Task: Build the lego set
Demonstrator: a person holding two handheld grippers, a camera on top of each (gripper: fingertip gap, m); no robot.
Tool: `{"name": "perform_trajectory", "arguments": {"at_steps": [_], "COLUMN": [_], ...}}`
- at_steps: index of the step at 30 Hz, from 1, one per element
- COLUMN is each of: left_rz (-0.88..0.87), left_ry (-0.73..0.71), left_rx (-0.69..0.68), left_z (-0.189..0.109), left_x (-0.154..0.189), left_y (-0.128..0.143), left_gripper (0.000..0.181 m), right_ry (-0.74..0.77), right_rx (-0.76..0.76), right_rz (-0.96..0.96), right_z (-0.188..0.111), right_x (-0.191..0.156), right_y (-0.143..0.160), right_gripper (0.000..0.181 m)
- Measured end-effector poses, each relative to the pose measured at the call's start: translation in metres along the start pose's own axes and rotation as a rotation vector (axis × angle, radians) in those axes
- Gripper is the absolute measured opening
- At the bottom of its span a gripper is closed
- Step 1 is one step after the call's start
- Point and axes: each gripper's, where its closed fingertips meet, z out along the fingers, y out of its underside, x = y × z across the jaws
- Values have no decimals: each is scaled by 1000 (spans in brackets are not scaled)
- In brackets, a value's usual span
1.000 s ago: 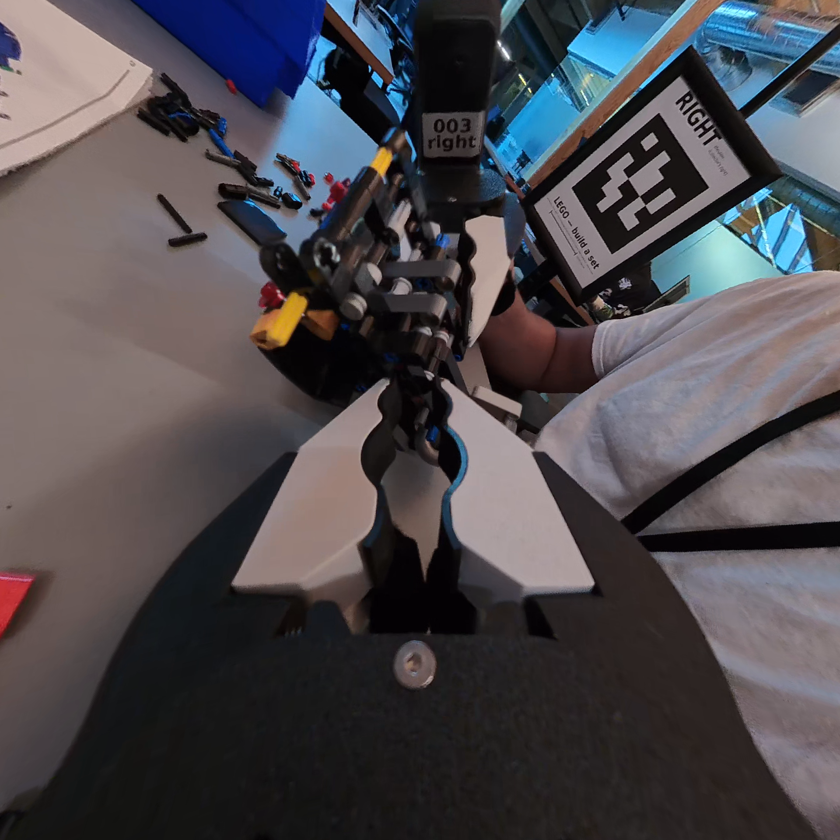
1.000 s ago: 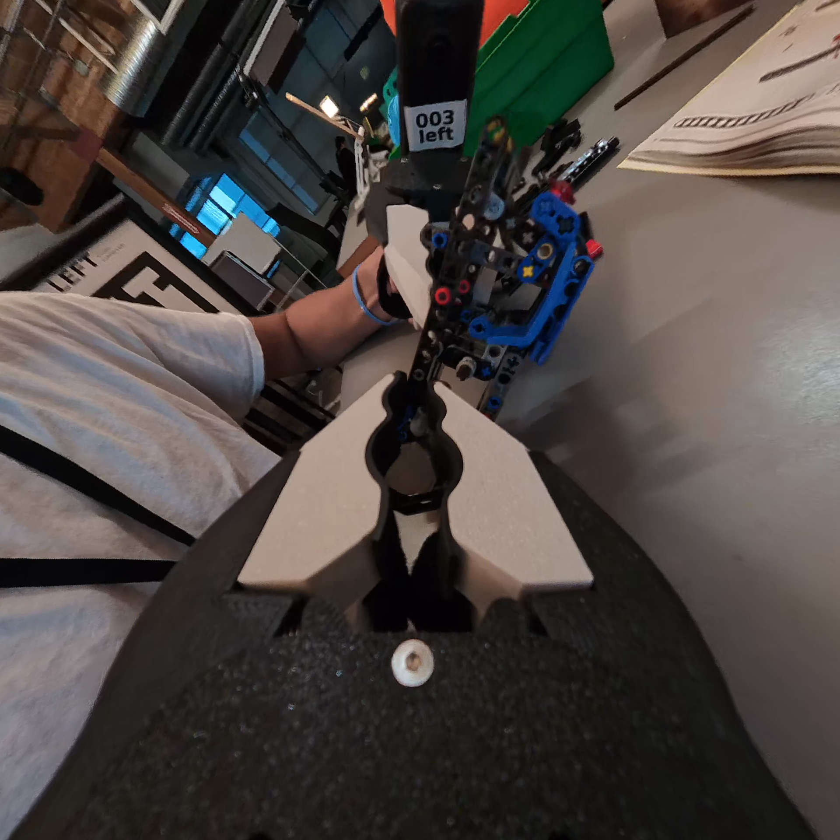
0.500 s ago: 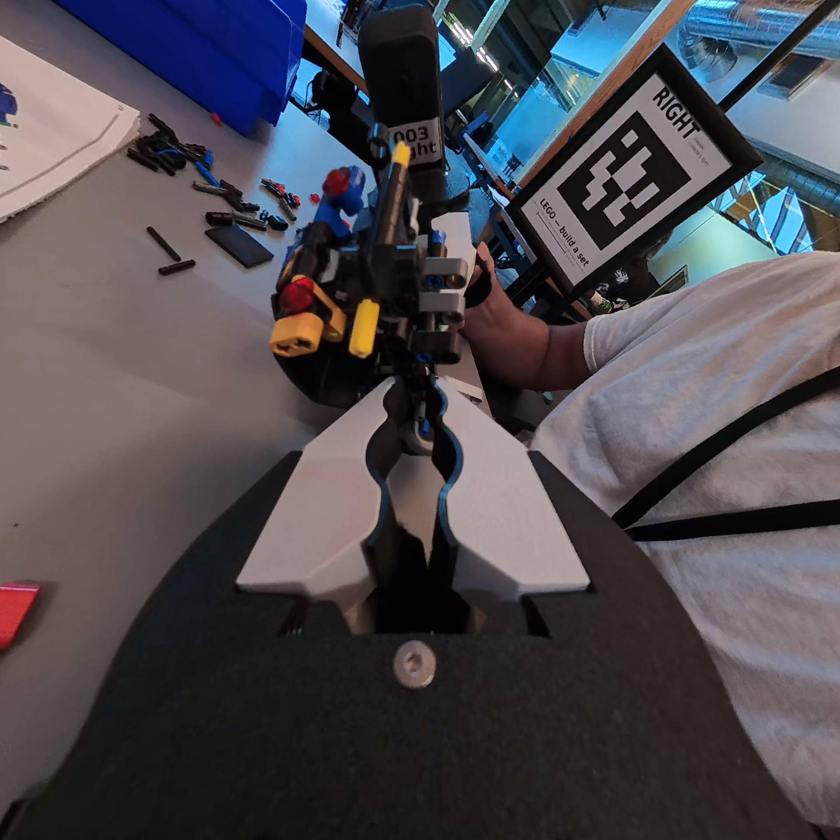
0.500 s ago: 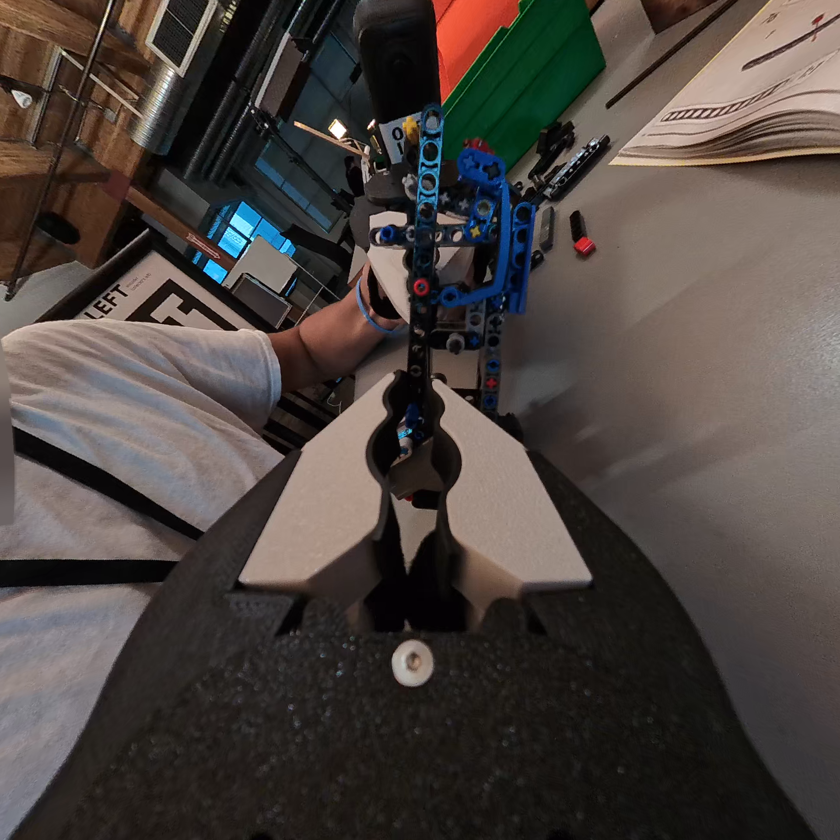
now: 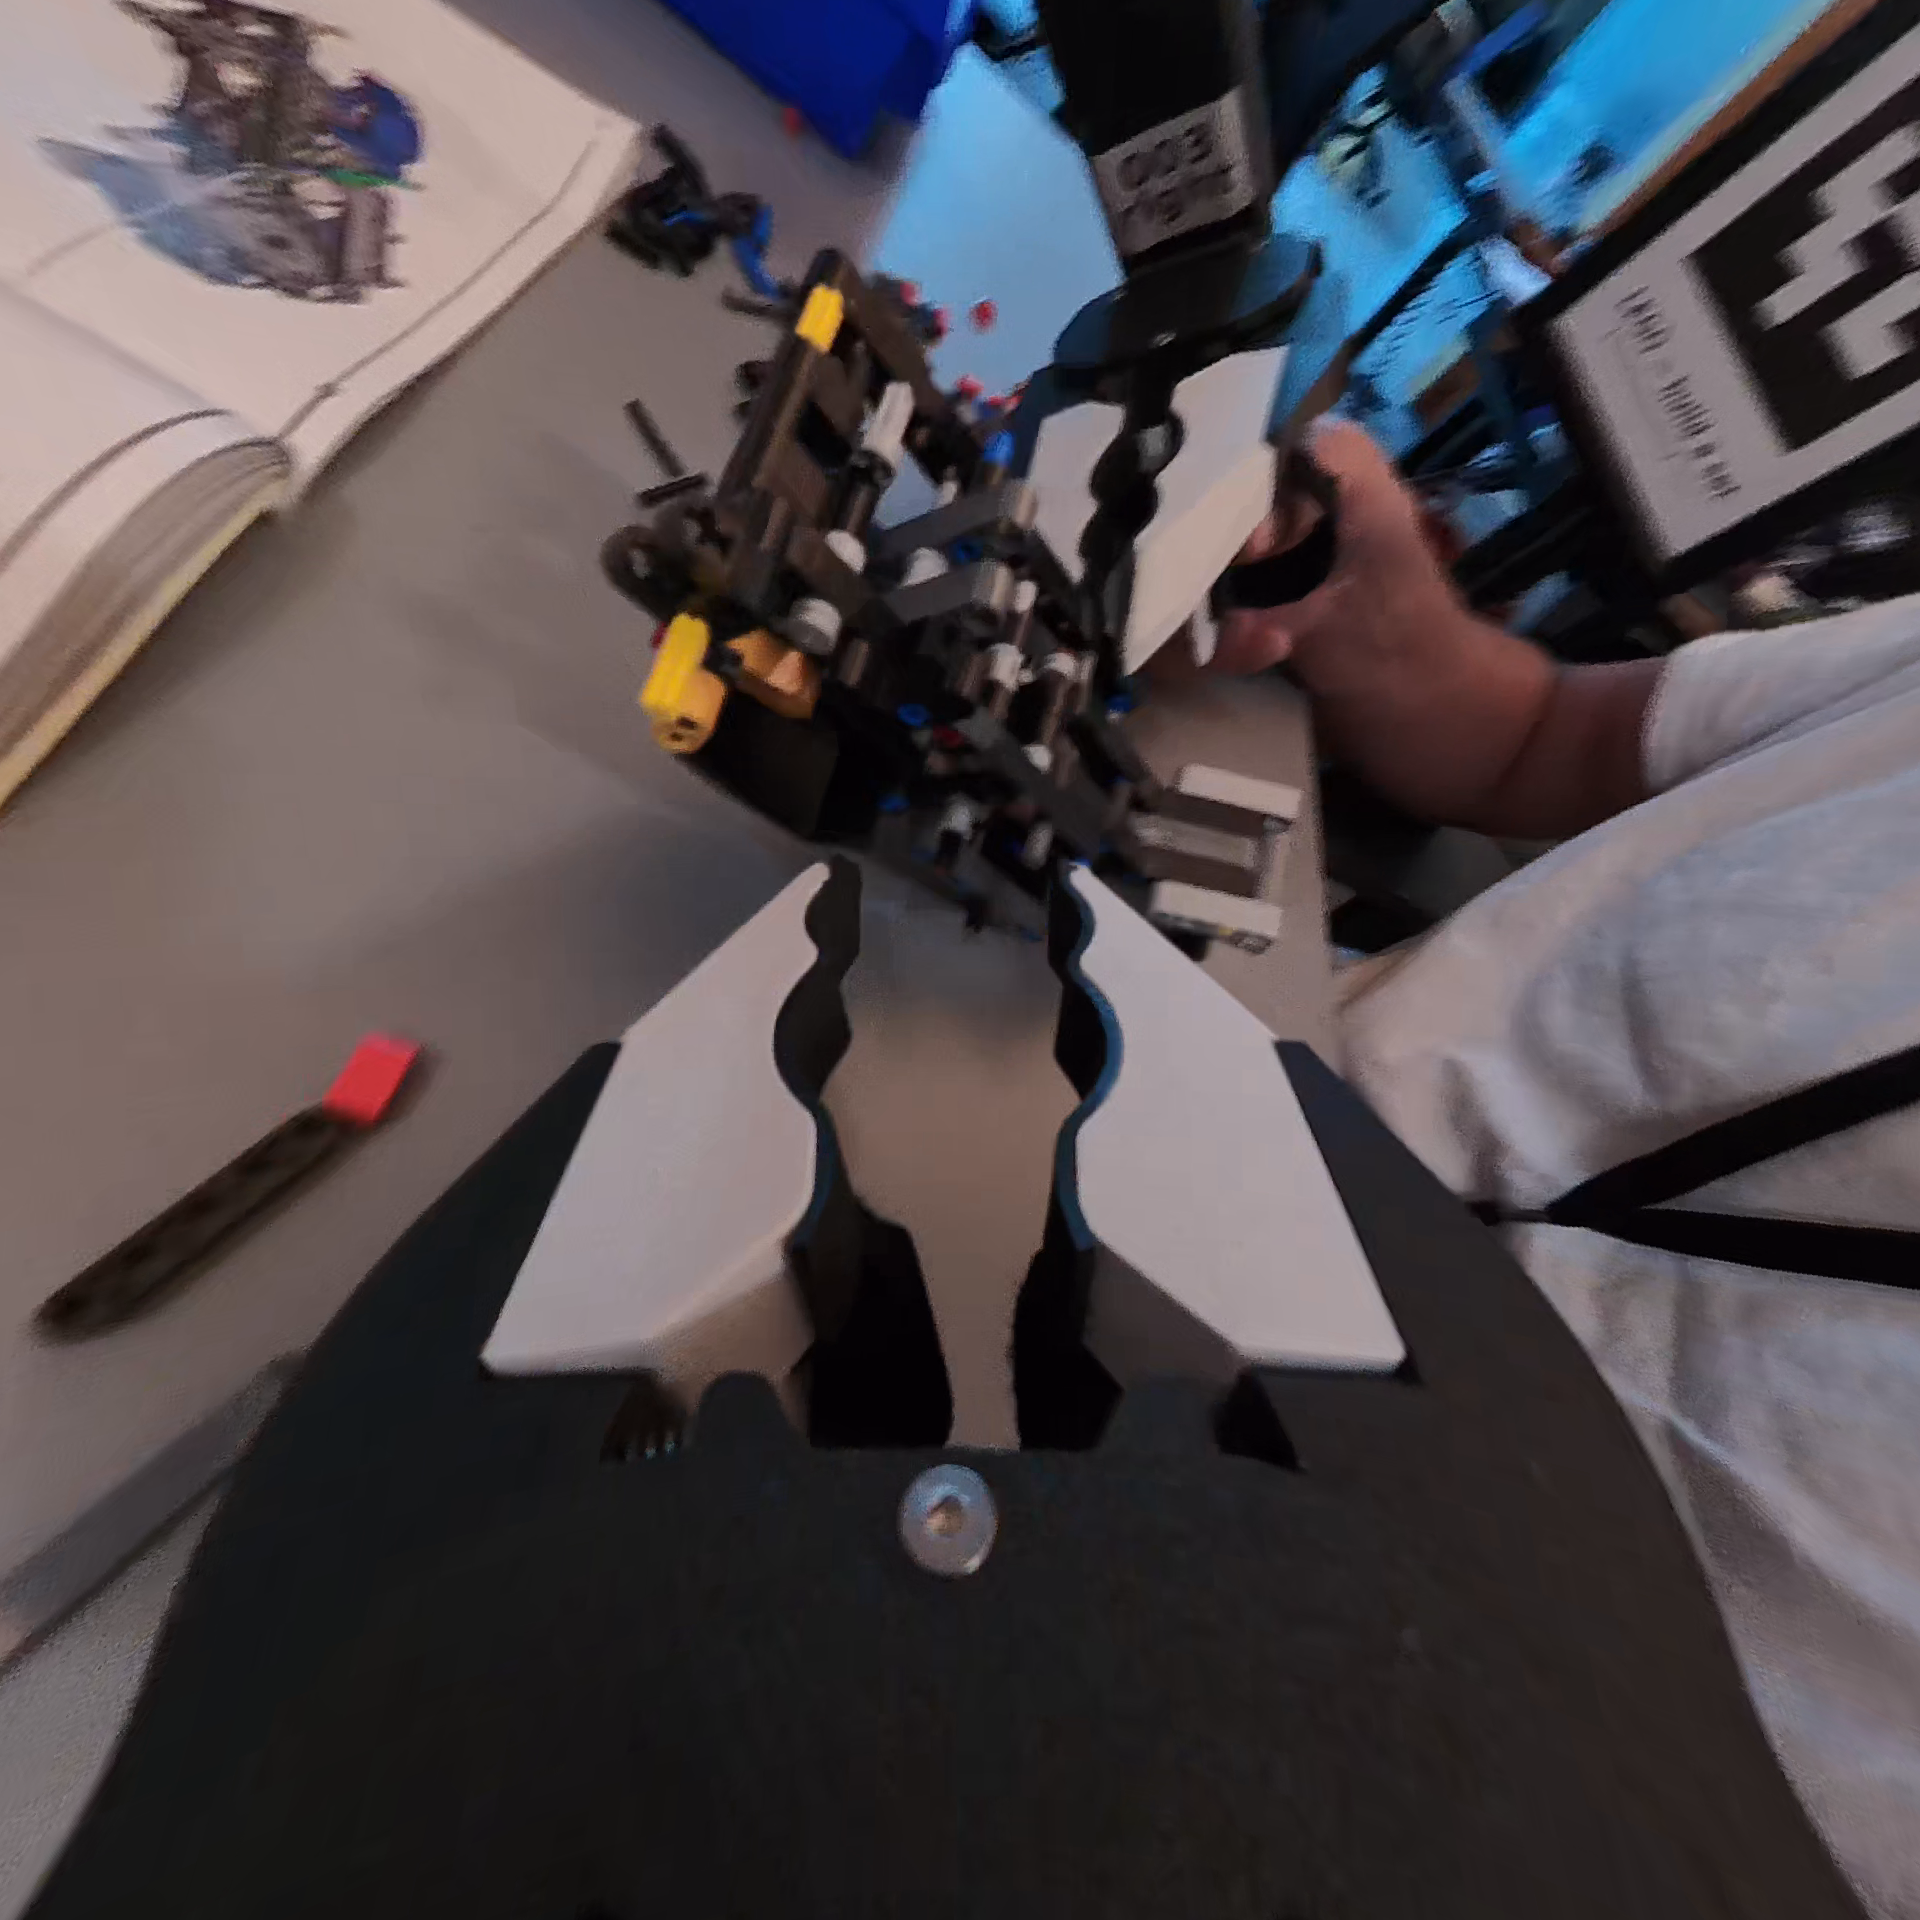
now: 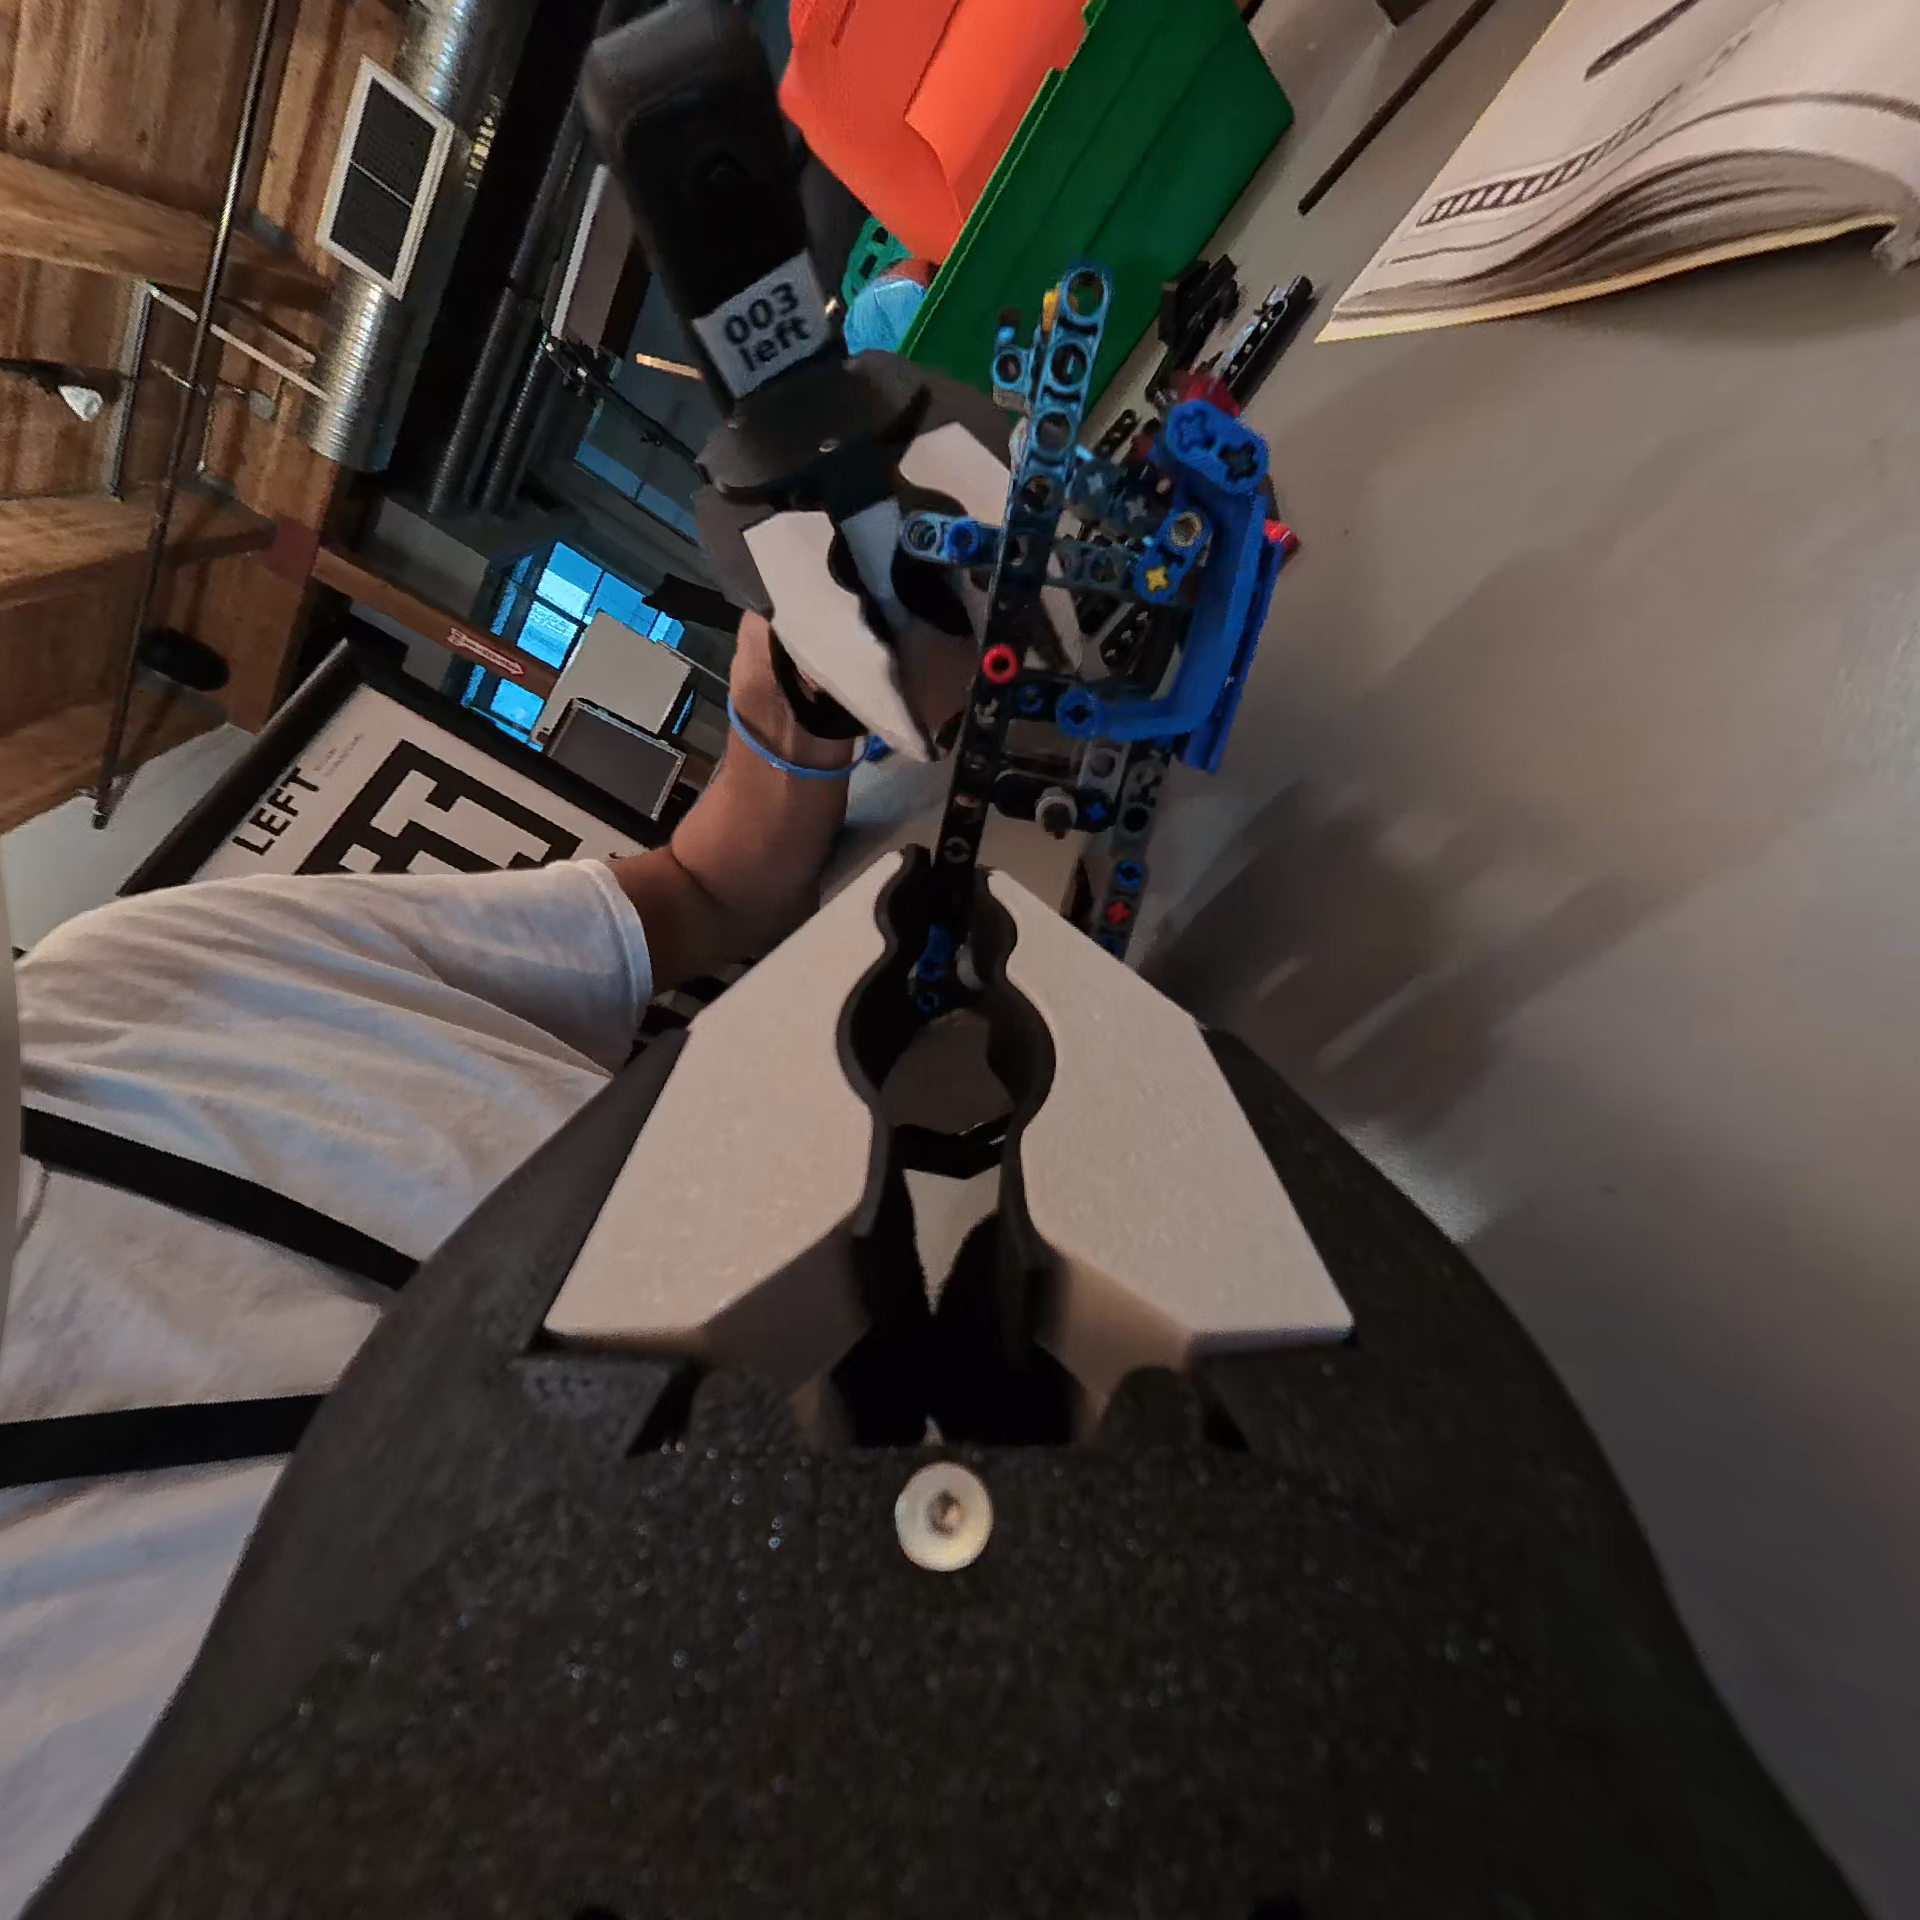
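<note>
The lego model (image 5: pixel 883 623), black and grey beams with yellow, orange and blue parts, hangs just above the grey table (image 5: pixel 364 779). My left gripper (image 5: pixel 951 883) is open and empty, its tips just short of the model's near end. My right gripper (image 6: pixel 951 894) is shut on a black beam at the model's (image 6: pixel 1122 582) lower end. In the left wrist view the right gripper (image 5: pixel 1117 582) grips the model's far side. In the right wrist view a finger (image 6: pixel 821 623) of the left gripper shows behind the model, with its jaws apart.
An open instruction booklet (image 5: pixel 208 260) lies at the far left. A black beam (image 5: pixel 187 1226) and a red piece (image 5: pixel 369 1075) lie near the left gripper. Loose parts (image 5: pixel 686 218) lie by a blue bin (image 5: pixel 831 52). A green bin (image 6: pixel 1091 187) stands behind. The person's torso (image 5: pixel 1662 1039) is close on the right. About 7 centimeters separates my left fingertips from my right.
My left gripper has let go of the model, opened and drawn back. My right gripper stays shut on the model, which has turned and tilted.
</note>
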Motion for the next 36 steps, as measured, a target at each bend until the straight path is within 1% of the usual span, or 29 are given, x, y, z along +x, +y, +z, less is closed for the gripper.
{"name": "perform_trajectory", "arguments": {"at_steps": [3,5,6,8,9,11,13,15,17,19,23,26,29,33,36], "left_rz": [89,207,271,385,402,332,181,47,-38,-102,-137,-181,-173,-161,-97], "left_ry": [-207,-311,-343,-383,-388,-339,-273,-283,-315,-321,-378,-405,-485,-542,-580], "left_rx": [-57,-75,-95,-142,-176,-212,-190,-174,-189,-180,-203,-219,-279,-357,-440], "left_z": [-22,-29,-27,-18,-12,0,8,7,3,2,3,5,0,-6,-11], "left_x": [-8,2,12,28,32,42,50,43,34,33,32,31,25,22,20], "left_y": [7,3,2,3,7,14,14,16,22,24,25,26,29,31,34], "left_gripper": [33,28,25,13,12,12,19,20,20,21,15,15,11,10,9], "right_ry": [-6,0,5,9,14,25,25,45,71,87,90,77,28,-35,-65], "right_rx": [4,16,27,63,78,119,151,202,225,248,281,302,276,233,187], "right_rz": [75,112,131,178,197,237,282,314,319,315,320,338,382,452,486], "right_z": [5,9,13,20,24,32,39,41,41,42,47,49,56,62,66], "right_x": [2,2,1,-2,-3,-6,-10,-10,-9,-7,-8,-7,-9,-10,-10], "right_y": [0,2,3,6,9,13,19,21,23,22,19,16,16,16,18], "right_gripper": [6,6,7,7,7,7,7,7,7,7,6,8,8,8,8]}}
